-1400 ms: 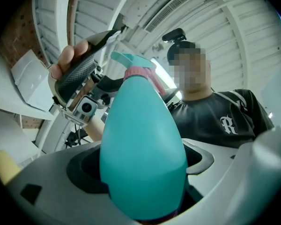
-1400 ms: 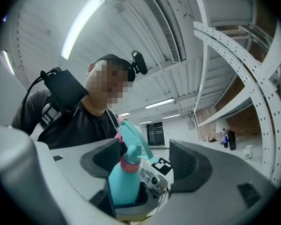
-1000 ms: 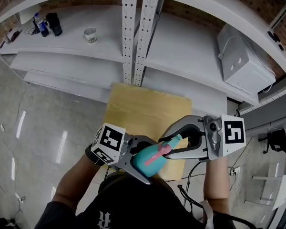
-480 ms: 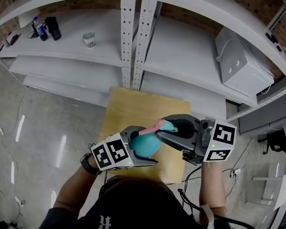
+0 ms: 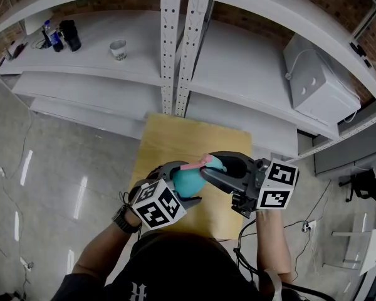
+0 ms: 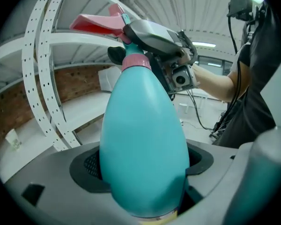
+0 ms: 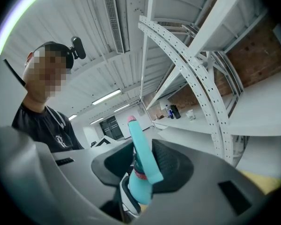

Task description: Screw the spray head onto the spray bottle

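Note:
A teal spray bottle (image 5: 185, 182) is held above the wooden tabletop (image 5: 175, 137). My left gripper (image 5: 178, 192) is shut on the bottle's fat body (image 6: 143, 139), with its marker cube nearest to me. The spray head (image 5: 213, 163), teal with a pink trigger (image 6: 96, 22) and a pink collar (image 6: 135, 61), sits on the bottle's neck. My right gripper (image 5: 220, 168) is shut on that head from the right. In the right gripper view the spray head (image 7: 143, 156) stands between the dark pads (image 7: 171, 163), with the bottle (image 7: 138, 193) below it.
White shelving with perforated uprights (image 5: 169, 42) stands behind the table. It carries a paper cup (image 5: 118, 50), dark bottles (image 5: 62, 35) and a white box (image 5: 316, 74). A cable hangs at the table's right near corner (image 5: 244, 231).
Both grippers have carried the bottle away from my body, over the table. The left gripper rolled, swinging its marker cube underneath. The pink trigger turned from pointing lower left to upper left.

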{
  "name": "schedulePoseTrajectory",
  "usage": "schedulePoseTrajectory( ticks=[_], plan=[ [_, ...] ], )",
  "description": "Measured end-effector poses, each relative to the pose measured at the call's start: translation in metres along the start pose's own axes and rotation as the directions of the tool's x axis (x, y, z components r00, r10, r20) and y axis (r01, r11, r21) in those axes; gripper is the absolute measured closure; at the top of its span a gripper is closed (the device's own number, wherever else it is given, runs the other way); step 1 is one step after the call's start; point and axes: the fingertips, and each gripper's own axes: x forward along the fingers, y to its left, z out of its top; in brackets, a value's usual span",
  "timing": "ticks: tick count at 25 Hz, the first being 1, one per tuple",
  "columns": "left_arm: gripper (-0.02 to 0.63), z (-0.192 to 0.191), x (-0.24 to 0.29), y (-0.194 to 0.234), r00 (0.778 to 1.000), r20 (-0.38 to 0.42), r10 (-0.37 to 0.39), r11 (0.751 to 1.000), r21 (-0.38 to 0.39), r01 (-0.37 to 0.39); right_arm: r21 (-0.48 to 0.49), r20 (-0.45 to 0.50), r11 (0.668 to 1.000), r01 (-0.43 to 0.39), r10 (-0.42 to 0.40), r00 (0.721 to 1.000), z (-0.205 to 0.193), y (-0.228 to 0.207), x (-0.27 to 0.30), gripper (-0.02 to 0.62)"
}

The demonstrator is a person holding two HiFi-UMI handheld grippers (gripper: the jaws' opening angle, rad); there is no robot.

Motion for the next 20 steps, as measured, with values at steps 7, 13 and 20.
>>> schedulePoseTrajectory(
  ticks=[7,13,20],
  plan=[
    [0.178,-0.009,0.001,0.009,0.998,-0.039,0.046,0.999,0.021,-0.045,0.005,-0.008,1.000,0.001,-0.001,1.000,-0.004,-0.002,0.007,0.485],
    [0.178,-0.012,0.001,0.010,0.998,-0.048,0.044,0.999,0.017,-0.043,0.016,-0.004,1.000,0.000,0.000,1.000,-0.005,-0.004,0.009,0.485],
    [0.178,-0.020,0.003,0.007,0.997,-0.067,0.038,0.999,0.008,-0.037,0.024,-0.006,1.000,-0.004,0.004,1.000,-0.012,-0.005,0.011,0.485]
  ],
)
